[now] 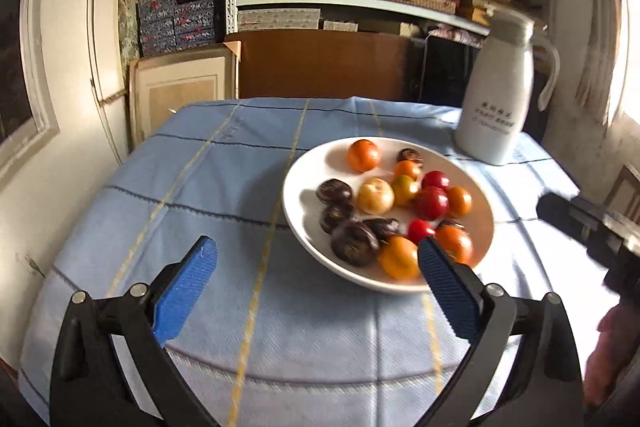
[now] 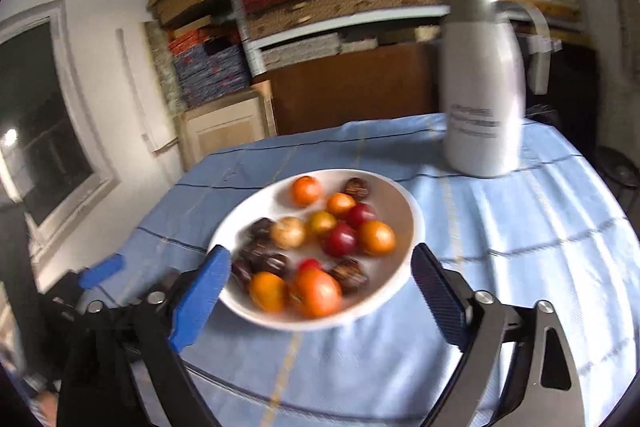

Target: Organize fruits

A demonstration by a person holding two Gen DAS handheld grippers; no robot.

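Hovering near the white plate (image 2: 404, 211), both grippers, left (image 1: 318, 275) & right (image 2: 320, 291), are held wide apart w/ nothing gripped. Mixed fruits (image 1: 400, 203) all lie on it; whether sorting is pending or finished can't be judged.

A white plate (image 1: 308, 227) crowded with small fruits (image 1: 404, 203) fills the table's (image 1: 200, 187) centre-right, with a tall white jug (image 1: 496, 99) blocking the far right corner. Open cloth lies to the left and along the near edge; stacked boxes (image 1: 176, 23) and shelves (image 1: 360, 1) wall off the far side.
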